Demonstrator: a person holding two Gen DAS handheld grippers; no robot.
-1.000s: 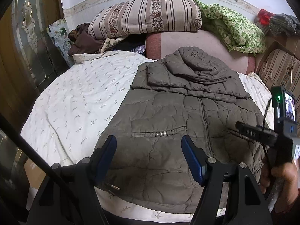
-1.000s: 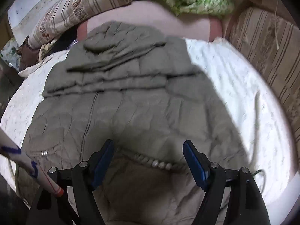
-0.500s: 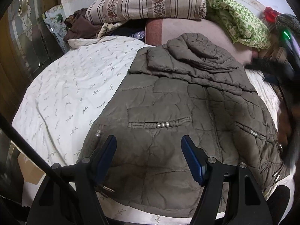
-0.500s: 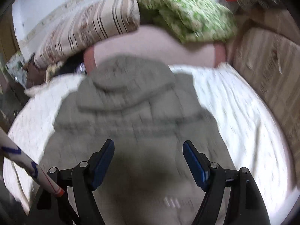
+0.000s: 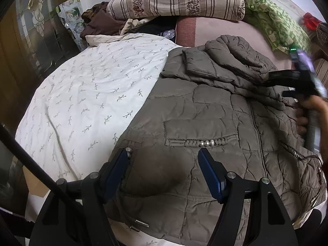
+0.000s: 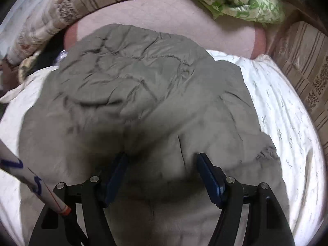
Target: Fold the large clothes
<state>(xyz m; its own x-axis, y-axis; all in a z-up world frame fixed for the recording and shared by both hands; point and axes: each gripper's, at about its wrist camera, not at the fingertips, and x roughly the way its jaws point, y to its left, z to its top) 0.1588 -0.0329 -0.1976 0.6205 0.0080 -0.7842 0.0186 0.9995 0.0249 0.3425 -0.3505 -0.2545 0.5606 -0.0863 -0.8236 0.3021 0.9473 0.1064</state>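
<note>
My left gripper (image 5: 163,160) stands with its jaws wide apart, low over the near part of the jacket (image 5: 205,127), and nothing is pinched between the blue pads (image 5: 209,174). The left pad sits at the jacket's side edge, beside a small metal snap; the right pad is just below the pocket trim with its silver beads (image 5: 207,142). Whether the tips touch the fabric I cannot tell.

My right gripper (image 6: 162,160) is also wide, its jaws closing a little, with jacket fabric bulging up between the pads (image 6: 207,176) but not yet squeezed. In the left view that tool shows blurred at the right edge, my hand (image 5: 309,110) around its handle, over the jacket's upper right.

The jacket lies flat, front up, zipped, on the right half of the bed's white sheet (image 5: 92,94), its sleeves folded across the chest and its hood against a pink bolster (image 5: 215,28). Behind that lie a striped pillow (image 5: 176,0) and a green cloth (image 5: 274,20). Brown clothes (image 5: 98,20) are heaped at the far left.
</note>
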